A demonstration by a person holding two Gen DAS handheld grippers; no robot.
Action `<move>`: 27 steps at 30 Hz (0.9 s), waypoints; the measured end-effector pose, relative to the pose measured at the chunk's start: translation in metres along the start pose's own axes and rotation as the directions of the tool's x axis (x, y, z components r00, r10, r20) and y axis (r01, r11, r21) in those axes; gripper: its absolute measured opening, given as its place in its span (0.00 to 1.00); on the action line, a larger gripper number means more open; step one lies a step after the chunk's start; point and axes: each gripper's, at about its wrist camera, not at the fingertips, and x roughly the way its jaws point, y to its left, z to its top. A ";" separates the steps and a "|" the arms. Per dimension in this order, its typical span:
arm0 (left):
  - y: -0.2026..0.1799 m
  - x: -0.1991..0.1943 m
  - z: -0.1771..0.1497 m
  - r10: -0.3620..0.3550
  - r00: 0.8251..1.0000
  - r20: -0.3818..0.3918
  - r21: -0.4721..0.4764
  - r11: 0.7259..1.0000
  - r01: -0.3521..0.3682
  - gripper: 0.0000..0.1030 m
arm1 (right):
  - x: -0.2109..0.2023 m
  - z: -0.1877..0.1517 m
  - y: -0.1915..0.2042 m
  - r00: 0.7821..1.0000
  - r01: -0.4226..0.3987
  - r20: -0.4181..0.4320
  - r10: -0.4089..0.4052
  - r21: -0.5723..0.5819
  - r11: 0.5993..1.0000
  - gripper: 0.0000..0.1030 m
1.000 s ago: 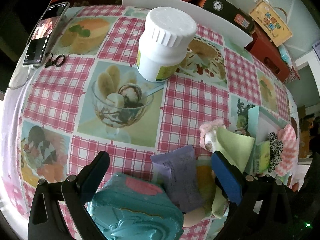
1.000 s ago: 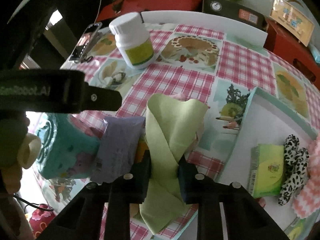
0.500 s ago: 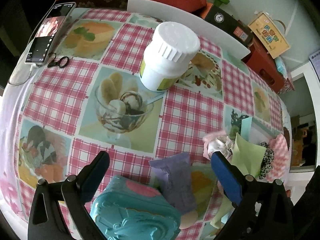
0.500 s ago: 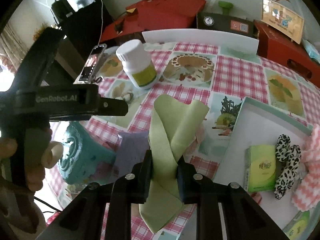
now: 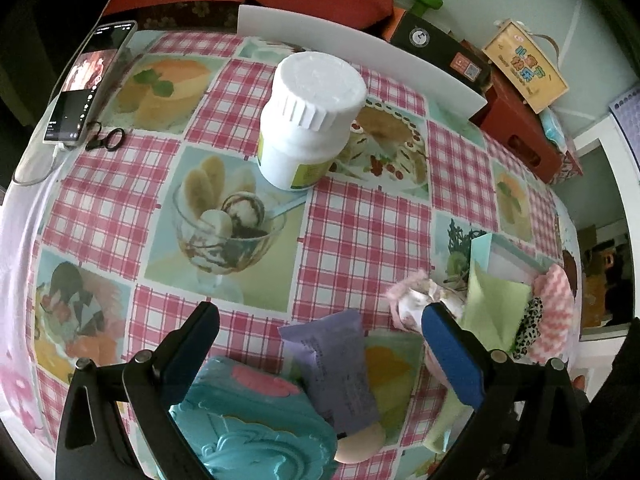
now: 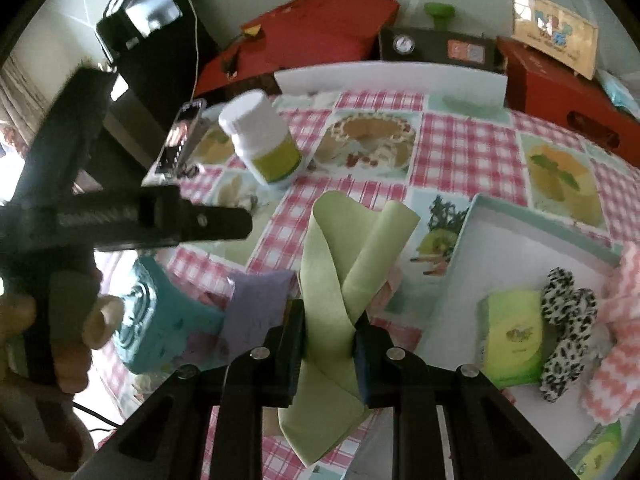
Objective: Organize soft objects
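Right claw [image 6: 329, 338] — clamps green cloth [image 6: 340, 264] | labels unreadable — blurred

Dim daylight, strong fisheye warp, blurry w/ dark edges.

We see a white bottle [image 5: 310, 120] upright on the checked counter [image 5: 360, 240], a phone [image 5: 86, 88] at its nine o'clock with small scissors [image 5: 106, 140] just beside, and a white board [image 5: 360, 52] at twelve.

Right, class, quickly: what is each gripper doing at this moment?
Left gripper: open, holding nothing.
Right gripper: shut on the folded light-green cloth.
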 end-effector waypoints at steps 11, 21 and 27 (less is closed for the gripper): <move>-0.003 -0.002 0.001 -0.004 1.000 0.022 0.013 1.000 0.004 0.98 | -0.026 0.005 -0.006 0.992 -0.091 0.090 0.088 0.034 0.995 0.23; -0.026 0.005 -0.003 0.004 1.000 0.010 0.084 0.996 -0.004 0.98 | -0.030 0.006 -0.022 0.994 -0.057 0.097 0.050 0.075 0.996 0.23; -0.034 0.012 -0.006 0.022 1.000 -0.004 0.116 0.993 -0.021 0.98 | -0.015 0.002 -0.020 0.999 -0.027 0.026 0.026 0.043 0.999 0.23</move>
